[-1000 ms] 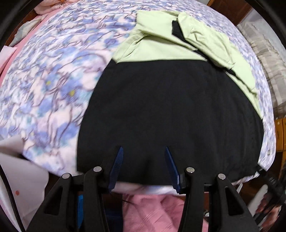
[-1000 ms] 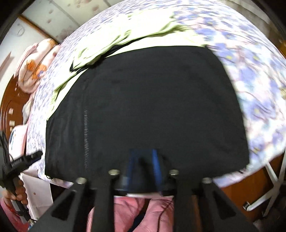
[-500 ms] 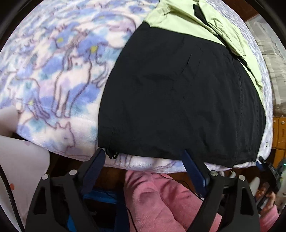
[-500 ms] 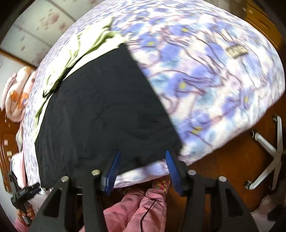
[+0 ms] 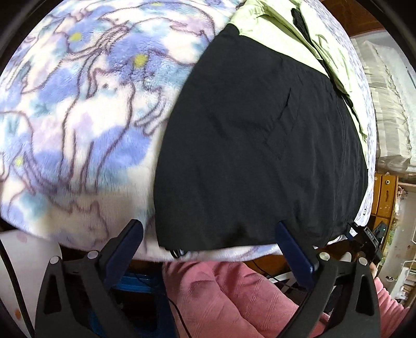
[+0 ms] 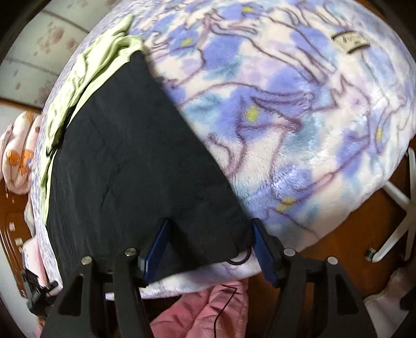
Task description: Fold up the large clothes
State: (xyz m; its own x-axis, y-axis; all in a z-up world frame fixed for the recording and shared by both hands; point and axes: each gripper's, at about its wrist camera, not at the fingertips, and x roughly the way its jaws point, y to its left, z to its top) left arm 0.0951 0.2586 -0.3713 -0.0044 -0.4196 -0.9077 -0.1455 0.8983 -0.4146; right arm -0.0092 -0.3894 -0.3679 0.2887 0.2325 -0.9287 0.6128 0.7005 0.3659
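Note:
A black jacket (image 5: 260, 145) with a light green top part (image 5: 262, 23) lies flat on a floral fleece blanket (image 5: 85, 109), its hem at the bed's near edge. My left gripper (image 5: 208, 234) stands over the hem's left corner. Its jaws are opening wide and the pads are clear of the cloth. In the right wrist view the same jacket (image 6: 130, 156) fills the left half. My right gripper (image 6: 209, 235) straddles the hem's right corner with its jaws opening, and the cloth between them lies loose. The right gripper (image 5: 369, 239) also shows at the far hem corner in the left wrist view.
A person's pink trouser legs (image 5: 234, 293) are below the bed edge. A pink printed quilt (image 6: 18, 156) lies at the bed's far left. White chair legs (image 6: 397, 208) stand on the wooden floor at the right. A wooden cabinet (image 5: 384, 195) is beside the bed.
Both grippers have let go of the black hem and spread their jaws. Each has slid outward along the hem to a corner and sunk closer to the bed.

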